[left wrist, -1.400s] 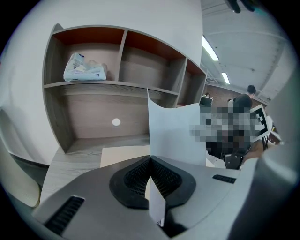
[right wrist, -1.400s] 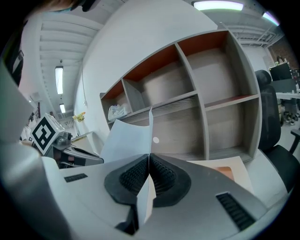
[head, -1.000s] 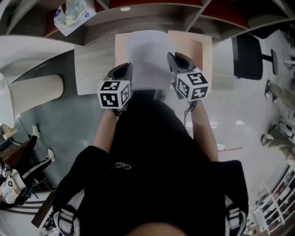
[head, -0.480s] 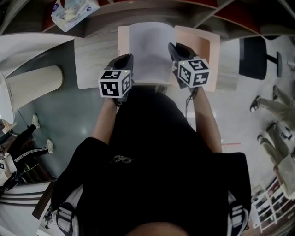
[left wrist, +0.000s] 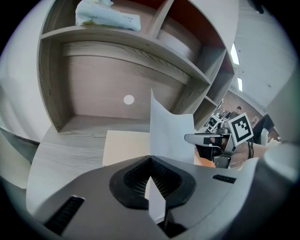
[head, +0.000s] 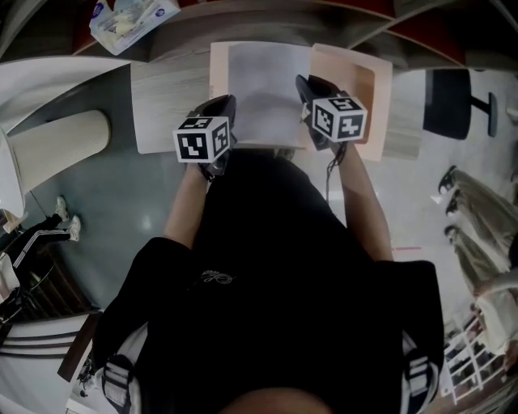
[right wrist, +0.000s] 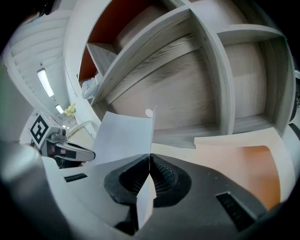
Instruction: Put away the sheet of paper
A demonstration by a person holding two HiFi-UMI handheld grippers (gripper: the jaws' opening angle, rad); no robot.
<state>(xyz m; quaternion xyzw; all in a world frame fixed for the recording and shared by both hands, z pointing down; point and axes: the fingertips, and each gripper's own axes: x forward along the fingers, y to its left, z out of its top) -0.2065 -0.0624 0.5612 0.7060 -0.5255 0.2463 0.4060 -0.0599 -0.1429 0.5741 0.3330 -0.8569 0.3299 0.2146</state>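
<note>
Up and to the left of the left gripper [head: 224, 107], a soft pack [head: 132, 18] lies on a shelf [left wrist: 117, 42]. The wooden desk [head: 166, 109] spreads under this gripper and out to its left. Its jaws are pressed fully together on the left edge of the sheet [left wrist: 171, 133]. The sheet rises out of the closed pads and runs off to the right. Straight ahead of the jaws is the open shelf bay, with a small white disc [left wrist: 128, 99] on its back panel.

The sheet hangs between the two grippers, one side edge pinched in each, and sags a little in the middle. It sits over the folder [head: 360, 89], which lies flat on the desk. I cannot tell whether the sheet's far edge touches the folder.

The right gripper [right wrist: 149, 158] is also clamped tight, on the sheet's right edge. From there the sheet spreads left toward the other gripper. The folder's orange half lies under and just right of the right gripper. A paler half shows ahead of the left gripper's jaws.

Well to the right of the right gripper, on the floor beyond the desk, stands a dark chair [head: 452, 101]. Further right, people's legs [head: 477, 202] are near the edge of the head view.
</note>
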